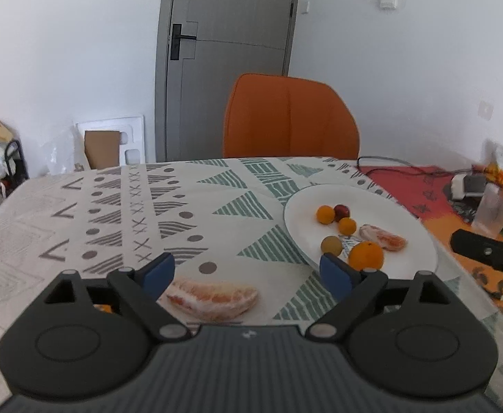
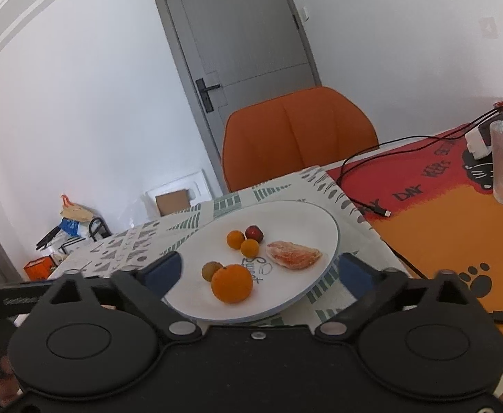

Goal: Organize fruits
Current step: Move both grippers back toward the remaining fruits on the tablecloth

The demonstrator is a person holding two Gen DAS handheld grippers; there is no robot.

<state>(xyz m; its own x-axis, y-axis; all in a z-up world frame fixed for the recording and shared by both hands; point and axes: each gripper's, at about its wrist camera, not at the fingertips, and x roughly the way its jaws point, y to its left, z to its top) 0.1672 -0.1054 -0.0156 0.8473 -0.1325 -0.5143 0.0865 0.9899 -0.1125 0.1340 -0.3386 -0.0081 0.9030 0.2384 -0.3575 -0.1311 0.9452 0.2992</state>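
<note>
The left gripper (image 1: 248, 272) is spread wide over the patterned surface (image 1: 113, 213), its blue pads clear of the peeled segment (image 1: 211, 297) that lies on the cloth between them. The right gripper (image 2: 260, 270) is also spread wide, holding nothing, and hovers at the near rim of the white plate (image 2: 299, 213). On the plate lie a large orange (image 2: 231, 283), a brownish fruit (image 2: 211, 270) touching it, two small oranges (image 2: 242, 243), a red fruit (image 2: 254, 233) and another peeled segment (image 2: 293, 254). An orange chair (image 1: 289, 117) stands behind the surface.
</note>
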